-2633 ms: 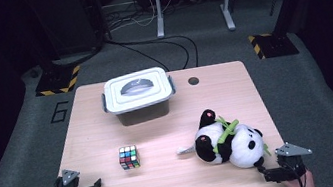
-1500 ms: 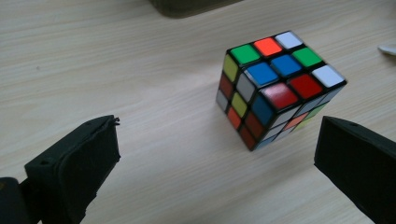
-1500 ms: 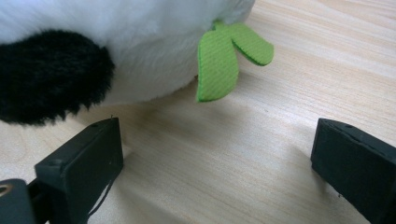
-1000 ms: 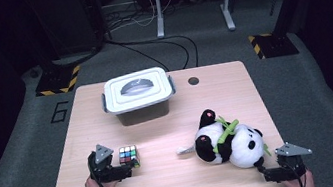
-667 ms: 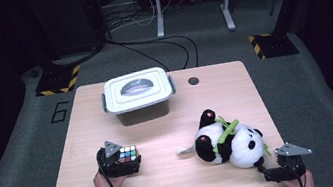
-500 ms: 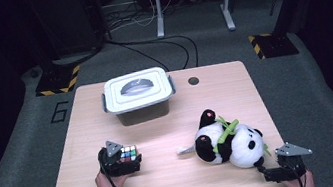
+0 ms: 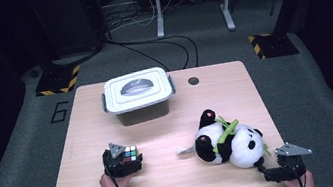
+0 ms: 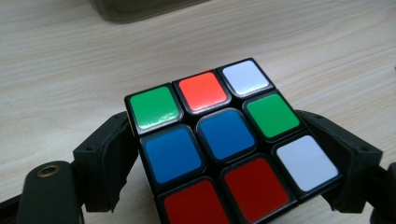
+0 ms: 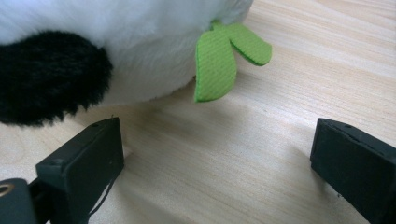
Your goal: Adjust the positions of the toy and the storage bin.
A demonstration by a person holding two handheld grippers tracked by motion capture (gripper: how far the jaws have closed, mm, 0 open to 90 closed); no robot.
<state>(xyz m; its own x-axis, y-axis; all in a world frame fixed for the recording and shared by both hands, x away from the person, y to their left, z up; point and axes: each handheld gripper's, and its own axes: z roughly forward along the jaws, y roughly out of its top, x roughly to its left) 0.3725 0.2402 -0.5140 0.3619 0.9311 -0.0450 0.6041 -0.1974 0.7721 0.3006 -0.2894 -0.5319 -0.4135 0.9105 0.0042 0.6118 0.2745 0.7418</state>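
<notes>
Your left claw [image 7: 129, 161] closing around cube [image 8: 224, 144] near bench [image 7: 169, 184] front-left, jaws flanking sides for lift; right claw [image 9: 215, 172] wide open, empty.

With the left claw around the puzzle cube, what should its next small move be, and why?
Probably finish closing, then lift. The left claw straddles the puzzle cube, one jaw at each side face; its jaws have just been closing, and whether they already press on the cube is hard to tell. The cube rests on the table, so I would confirm the grip before raising it.
</notes>
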